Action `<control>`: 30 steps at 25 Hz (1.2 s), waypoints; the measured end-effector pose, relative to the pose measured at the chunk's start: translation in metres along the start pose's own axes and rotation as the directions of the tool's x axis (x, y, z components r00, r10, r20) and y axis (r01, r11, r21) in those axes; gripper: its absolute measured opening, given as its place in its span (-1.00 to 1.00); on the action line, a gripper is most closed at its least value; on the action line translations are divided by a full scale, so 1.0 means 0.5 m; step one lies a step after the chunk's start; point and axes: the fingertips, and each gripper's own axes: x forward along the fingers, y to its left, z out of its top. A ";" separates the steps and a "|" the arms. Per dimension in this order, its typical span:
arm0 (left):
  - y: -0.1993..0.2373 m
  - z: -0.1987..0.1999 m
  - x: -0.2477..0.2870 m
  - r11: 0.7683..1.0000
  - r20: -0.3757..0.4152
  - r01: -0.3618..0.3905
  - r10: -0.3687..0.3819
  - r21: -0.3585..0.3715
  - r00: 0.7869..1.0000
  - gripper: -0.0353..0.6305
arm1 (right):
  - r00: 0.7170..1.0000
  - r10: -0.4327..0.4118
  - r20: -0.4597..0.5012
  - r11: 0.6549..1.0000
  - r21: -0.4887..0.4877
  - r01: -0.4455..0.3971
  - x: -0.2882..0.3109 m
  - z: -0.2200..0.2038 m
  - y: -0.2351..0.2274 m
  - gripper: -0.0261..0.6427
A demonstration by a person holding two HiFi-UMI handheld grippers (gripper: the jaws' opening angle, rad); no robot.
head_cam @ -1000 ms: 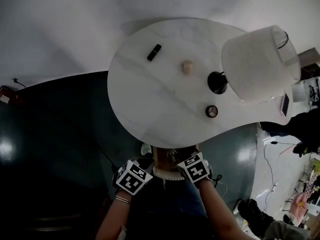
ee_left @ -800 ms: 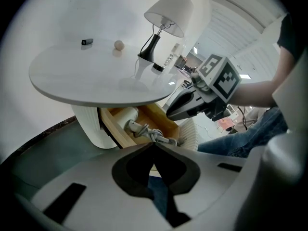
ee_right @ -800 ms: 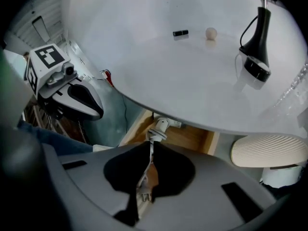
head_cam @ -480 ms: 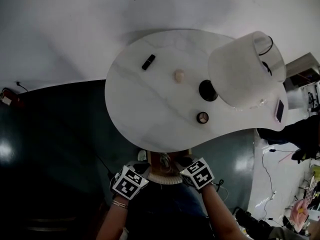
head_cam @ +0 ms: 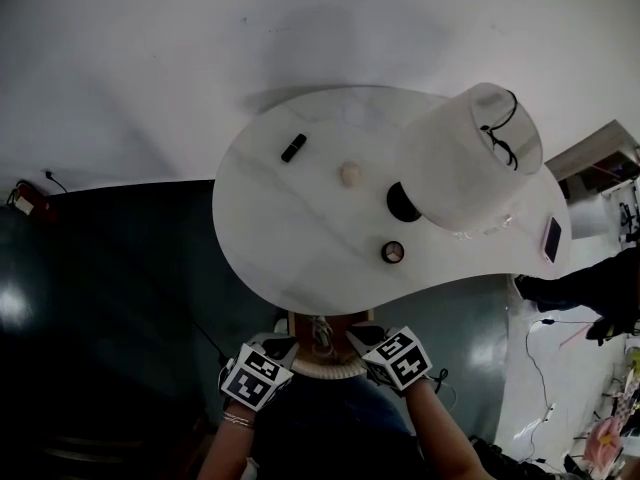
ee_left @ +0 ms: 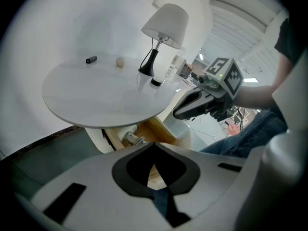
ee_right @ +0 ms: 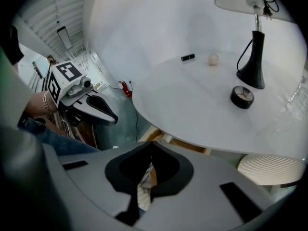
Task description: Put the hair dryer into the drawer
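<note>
While both tools are held at the near edge of the round table (head_cam: 300,228), the left gripper (ee_left: 154,146) is seen with its jaws closed together on nothing, and the right gripper (ee_right: 150,146) is likewise closed and empty. The hair dryer (ee_left: 131,138) is seen lying in the open wooden drawer (ee_left: 161,130) under that edge, between them.

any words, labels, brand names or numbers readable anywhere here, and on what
No readable text anywhere.
Left marker cube and right marker cube: black-and-white square patterns only, no words or numbers.
Round dial: too small to read.
</note>
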 end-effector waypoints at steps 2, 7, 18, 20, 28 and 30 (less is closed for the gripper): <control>-0.003 0.013 -0.011 1.000 0.016 -0.009 0.009 -0.007 1.000 -0.85 | 1.000 0.003 0.022 1.000 -0.016 -0.003 -0.013 0.014 0.003 -0.87; -0.018 0.080 -0.048 0.999 0.113 0.003 0.002 -0.046 0.994 -0.85 | 0.997 0.018 0.082 0.998 -0.057 -0.014 -0.060 0.060 0.014 -0.87; -0.048 0.198 -0.132 0.998 0.290 -0.007 0.023 -0.058 0.957 -0.85 | 0.957 0.038 0.286 0.996 -0.082 -0.015 -0.175 0.154 0.025 -0.87; -0.055 0.216 -0.150 0.998 0.328 0.003 0.018 -0.063 0.945 -0.85 | 0.947 0.048 0.318 0.997 -0.079 -0.024 -0.194 0.170 0.028 -0.87; -0.075 0.283 -0.210 0.997 0.457 0.021 0.018 -0.079 0.889 -0.85 | 0.904 0.072 0.421 0.992 -0.121 -0.022 -0.272 0.230 0.050 -0.87; -0.080 0.296 -0.224 0.998 0.475 0.008 0.024 -0.067 0.880 -0.85 | 0.893 0.065 0.445 0.991 -0.135 -0.005 -0.295 0.241 0.051 -0.87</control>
